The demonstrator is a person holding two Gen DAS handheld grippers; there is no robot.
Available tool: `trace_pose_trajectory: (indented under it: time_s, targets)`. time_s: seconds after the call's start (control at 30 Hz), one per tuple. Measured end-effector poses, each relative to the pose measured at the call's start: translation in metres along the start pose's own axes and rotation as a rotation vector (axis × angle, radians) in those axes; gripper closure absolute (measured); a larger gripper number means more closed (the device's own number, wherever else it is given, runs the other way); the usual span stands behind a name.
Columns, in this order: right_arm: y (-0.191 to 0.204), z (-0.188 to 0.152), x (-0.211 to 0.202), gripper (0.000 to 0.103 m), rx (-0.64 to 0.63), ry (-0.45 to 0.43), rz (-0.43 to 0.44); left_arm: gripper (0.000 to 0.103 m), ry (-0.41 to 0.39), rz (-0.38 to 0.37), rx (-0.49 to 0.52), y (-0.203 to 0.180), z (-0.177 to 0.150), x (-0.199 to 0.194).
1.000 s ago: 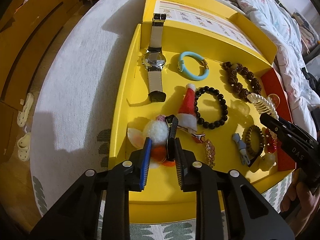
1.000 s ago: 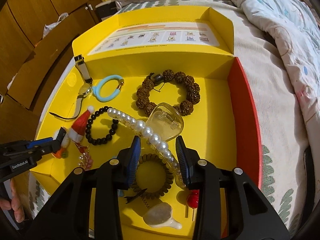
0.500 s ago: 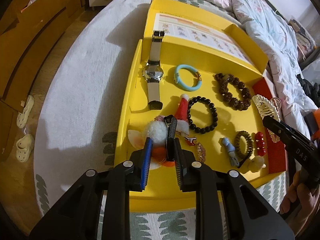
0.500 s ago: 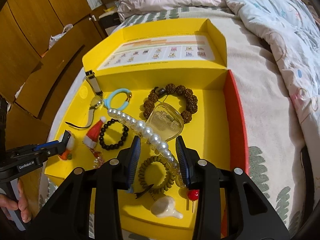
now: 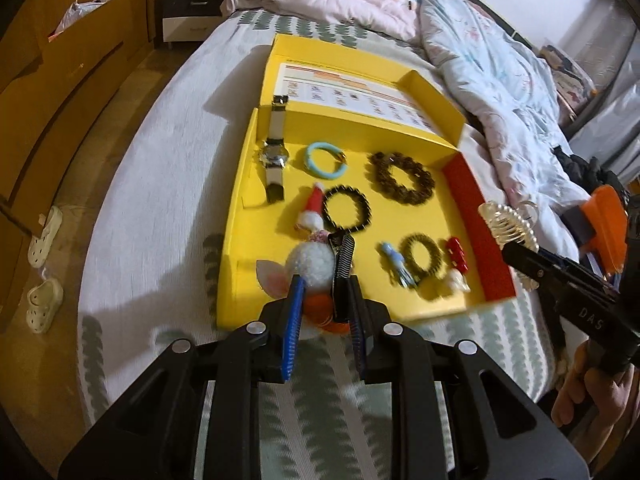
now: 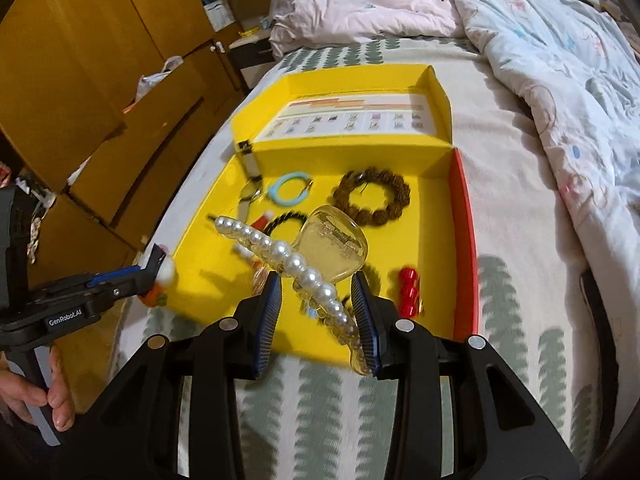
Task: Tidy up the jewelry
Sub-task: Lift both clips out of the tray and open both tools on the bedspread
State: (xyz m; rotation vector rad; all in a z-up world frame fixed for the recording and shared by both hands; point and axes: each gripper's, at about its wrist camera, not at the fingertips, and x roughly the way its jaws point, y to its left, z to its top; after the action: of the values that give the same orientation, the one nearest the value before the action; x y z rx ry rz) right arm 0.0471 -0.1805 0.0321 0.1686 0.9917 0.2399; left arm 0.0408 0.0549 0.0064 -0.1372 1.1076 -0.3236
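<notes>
Both grippers are lifted clear of the shallow yellow cardboard tray [image 5: 240, 216], which lies on the white bed cover with green leaf print [image 5: 152, 184].

The left gripper [image 5: 323, 300] has its jaws clamped on a hair clip with a white fluffy pom-pom, orange base and black-and-white striped clasp [image 5: 314, 266]. It hangs over the tray's near left corner.

The right gripper [image 6: 318, 300] has its jaws closed on a clear plastic claw clip trimmed with a row of white pearls [image 6: 296, 264]. The clip sits skewed, its near end against the right-hand pad, its pearl row reaching out to the far left.

Left in the tray:
- a silver wristwatch with a white strap [image 5: 274, 156]
- a light-blue ring bracelet [image 5: 324, 155]
- a brown rough-bead bracelet [image 5: 402, 178]
- a black bead bracelet [image 5: 347, 208]
- a small red Santa-hat clip [image 5: 313, 208]
- a brown coil hair tie [image 5: 424, 258]
- a red bead clip [image 5: 456, 254]

Our reading: we are carrying both clips away for sorting; where they go is not in view.

To do it well:
- Keep steady pressure. The claw clip is hard, slick and held off-centre, so it may pivot.
- Carry both clips level and unhurried.
- Keep the pom-pom's soft bulk from slipping. The hold should bear on the clasp, not the fluff.
- Keep the two grippers well apart.
- Set down before opening.
</notes>
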Motion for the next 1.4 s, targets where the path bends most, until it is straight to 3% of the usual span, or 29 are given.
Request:
trace_pose_trajectory:
  time_s: [0.27, 0.47, 0.83, 1.17, 1.33, 1.4]
  targets:
    - [0.029, -0.067, -0.007, 0.066, -0.036, 0.096, 0.048, 0.081, 0.067, 0.015, 0.017, -0.017, -0.048, 0.008]
    - [0.022, -0.098, 0.015, 0.066, -0.036, 0.17, 0.002, 0.081, 0.116, 0.063, 0.01, -0.021, -0.075, 0.028]
    - [0.021, -0.115, 0.055, 0.066, -0.064, 0.269, -0.061, 0.081, 0.181, 0.136, -0.003, -0.022, -0.084, 0.068]
    - [0.019, -0.122, 0.069, 0.062, -0.119, 0.312, -0.116, 0.077, 0.185, 0.201, 0.027, -0.034, -0.083, 0.08]
    - [0.012, -0.115, 0.057, 0.044, -0.104, 0.289, -0.116, 0.061, 0.185, 0.168, 0.016, -0.034, -0.078, 0.075]
    - [0.011, -0.112, 0.049, 0.042, -0.098, 0.266, -0.114, 0.06, 0.17, 0.161, 0.014, -0.035, -0.076, 0.069]
